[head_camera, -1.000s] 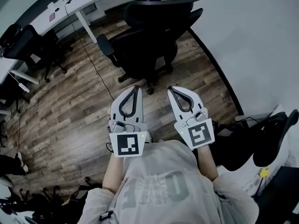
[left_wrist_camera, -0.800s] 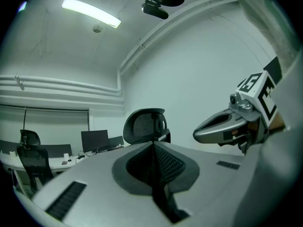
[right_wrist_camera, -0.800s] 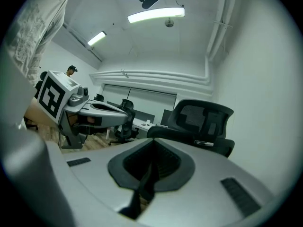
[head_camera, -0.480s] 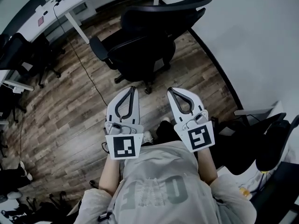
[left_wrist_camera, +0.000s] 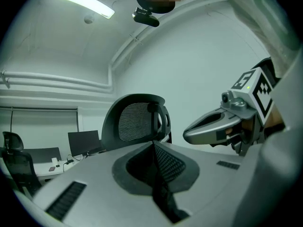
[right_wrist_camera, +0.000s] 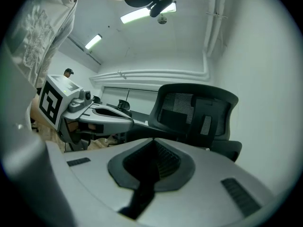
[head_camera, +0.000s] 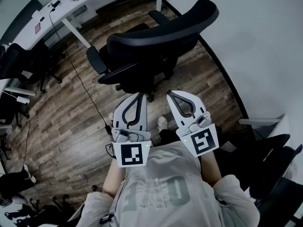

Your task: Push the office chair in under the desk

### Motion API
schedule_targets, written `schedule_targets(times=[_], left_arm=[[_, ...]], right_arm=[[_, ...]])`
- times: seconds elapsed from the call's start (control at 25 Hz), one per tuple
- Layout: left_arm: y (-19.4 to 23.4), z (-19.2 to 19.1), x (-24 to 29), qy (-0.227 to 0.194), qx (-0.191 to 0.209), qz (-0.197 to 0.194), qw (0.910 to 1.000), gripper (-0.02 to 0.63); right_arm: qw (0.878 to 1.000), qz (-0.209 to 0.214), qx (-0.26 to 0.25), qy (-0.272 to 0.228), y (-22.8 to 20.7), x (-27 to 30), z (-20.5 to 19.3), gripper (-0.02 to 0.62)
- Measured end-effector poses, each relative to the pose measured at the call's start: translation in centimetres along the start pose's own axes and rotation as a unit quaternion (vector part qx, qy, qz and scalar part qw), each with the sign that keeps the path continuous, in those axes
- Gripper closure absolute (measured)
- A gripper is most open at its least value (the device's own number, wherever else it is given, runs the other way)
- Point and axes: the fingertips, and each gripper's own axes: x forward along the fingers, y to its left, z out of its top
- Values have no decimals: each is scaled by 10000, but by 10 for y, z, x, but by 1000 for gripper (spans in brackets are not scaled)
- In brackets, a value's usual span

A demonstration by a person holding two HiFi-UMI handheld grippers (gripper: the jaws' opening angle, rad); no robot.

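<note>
A black office chair (head_camera: 158, 30) stands on the wood floor with its mesh backrest turned toward me. Its seat (head_camera: 135, 63) faces the white desk (head_camera: 71, 4) at the top left. My left gripper (head_camera: 140, 94) and right gripper (head_camera: 169, 93) are held side by side, pointing level at the backrest and just short of it. Both are shut with nothing between the jaws. In the left gripper view the shut jaws (left_wrist_camera: 154, 143) aim at the backrest (left_wrist_camera: 135, 122), and the right gripper (left_wrist_camera: 213, 126) shows beside them. The right gripper view has its shut jaws (right_wrist_camera: 152, 140) before the chair (right_wrist_camera: 196, 112).
A white wall (head_camera: 265, 41) runs along the right of the chair. More black chairs stand at the left (head_camera: 23, 60) and lower right (head_camera: 267, 160). A cable (head_camera: 80, 77) trails over the floor. My shoe (head_camera: 162, 123) shows below the grippers.
Both grippers have moved forward toward the chair's backrest, which now sits nearer and larger in the head view. The jaws stayed shut.
</note>
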Motion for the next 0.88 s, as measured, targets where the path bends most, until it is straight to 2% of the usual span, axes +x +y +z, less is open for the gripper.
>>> schedule_targets(times=[0.2,0.44,0.56,0.68,0.88], left_arm=[[7,5,36,62,-14,175,9998,586],[10,-2,54,196,-62,290,9994,586],[10,-1,58,207,-19,182,9996,586],[15,5,61,61,-89,127,9999,586],[30,6,61,1,-49,99,9999,586]], right_arm=[[9996,292,27,37,-27,19,-7,574],[9991,395,147,105,-48,26,-20,574],[9994,299,154,-16,-53,31,-15,574],[9995,249,-84,171,-52,33,-12,574],[9999,90,2,106,-52,40,-4,574]])
